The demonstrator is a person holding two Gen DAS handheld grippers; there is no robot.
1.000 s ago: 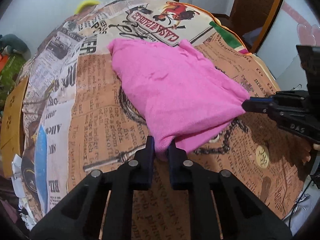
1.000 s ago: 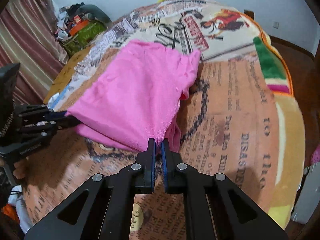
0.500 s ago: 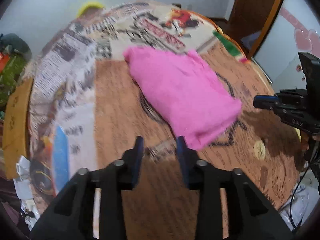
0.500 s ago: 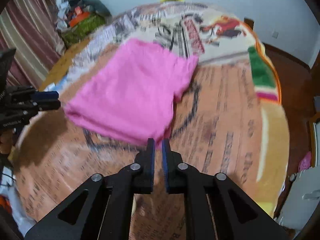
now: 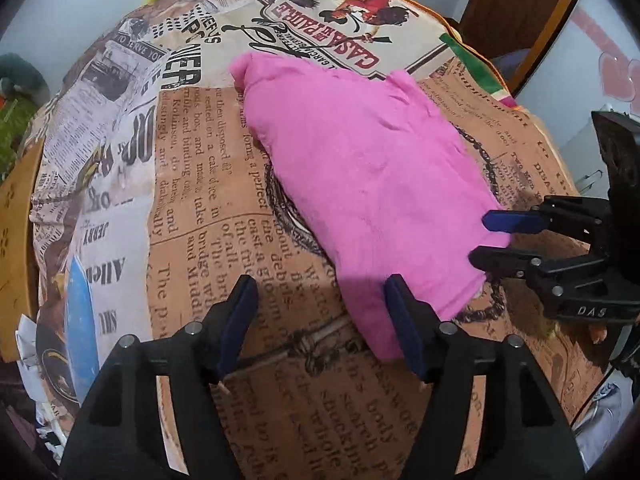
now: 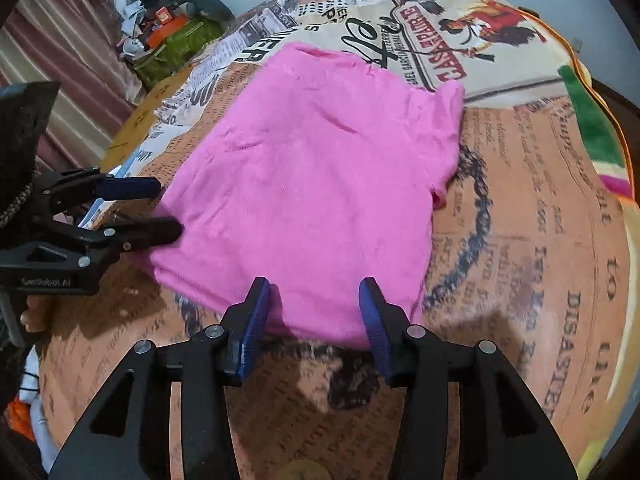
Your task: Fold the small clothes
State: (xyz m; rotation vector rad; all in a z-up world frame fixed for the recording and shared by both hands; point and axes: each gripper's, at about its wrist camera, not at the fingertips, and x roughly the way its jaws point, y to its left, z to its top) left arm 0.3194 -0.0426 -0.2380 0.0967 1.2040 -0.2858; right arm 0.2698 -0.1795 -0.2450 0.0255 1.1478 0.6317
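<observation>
The pink garment (image 5: 360,176) lies folded and flat on a bed covered by a newspaper-print blanket (image 5: 192,184), its near hem toward both grippers and its far end reaching the cream panel with the red lettering.

The left gripper (image 5: 320,316) has its fingers wide apart, having just been opening, and nothing is clamped between them. Its right finger (image 5: 404,320) stands at the garment's near left corner, the cloth just beside and partly behind the blue pad; the left finger is over bare blanket, well clear of the cloth (the gap between them shows mostly printed blanket).

The right gripper (image 6: 316,320) also has its fingers apart, likewise just opened, though less widely. From its own camera the garment's (image 6: 312,184) near hem lies across the gap between the two blue pads, the cloth resting on the blanket and not pinched by either.

In the left wrist view the right gripper's two fingertips straddle the garment's right-hand corner; whether they touch the cloth cannot be told.
</observation>
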